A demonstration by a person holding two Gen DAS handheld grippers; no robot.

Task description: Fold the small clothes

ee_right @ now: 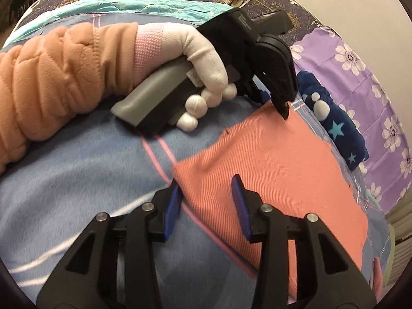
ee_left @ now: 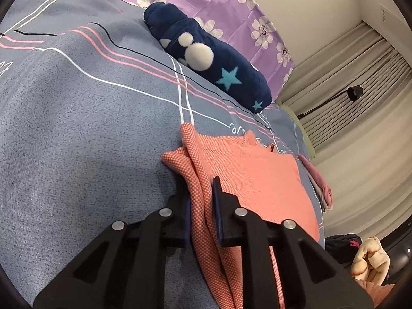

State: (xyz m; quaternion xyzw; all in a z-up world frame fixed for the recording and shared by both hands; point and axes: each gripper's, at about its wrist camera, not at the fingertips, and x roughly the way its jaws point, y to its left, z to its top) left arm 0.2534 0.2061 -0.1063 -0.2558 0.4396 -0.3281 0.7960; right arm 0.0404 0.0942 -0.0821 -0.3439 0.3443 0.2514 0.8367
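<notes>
Coral-pink knit cloth (ee_right: 270, 170), one small garment, lies on the grey-blue bed cover (ee_left: 77, 128), and it is not yet folded into a neat packet. In the right wrist view most of it is spread flat and smooth. In the left wrist view one edge of it is bunched into a ridge, and this ridge runs between the two fingers of the left gripper (ee_left: 202, 211).

The left gripper is pressed together on this bunched edge, so it pinches the cloth. From the right wrist view its tip (ee_right: 283, 110) sits at the far corner of the garment, held by a hand in a white glove (ee_right: 203, 59) with a peach fleece sleeve (ee_right: 51, 87).

The right gripper (ee_right: 206, 203) stands partly spread over the near corner. One finger is beside the edge of the cloth and the other above it, and the pads do not press on anything.

I judge that the fold is only at its start: one corner is caught, the second is not yet gripped, and carrying the edge over is still left. A dark blue fleece bundle with stars (ee_left: 213, 59) lies near the purple flowered quilt (ee_left: 231, 7); whether it is finished work I cannot tell. More clothes (ee_left: 322, 182) wait at the bed edge.
</notes>
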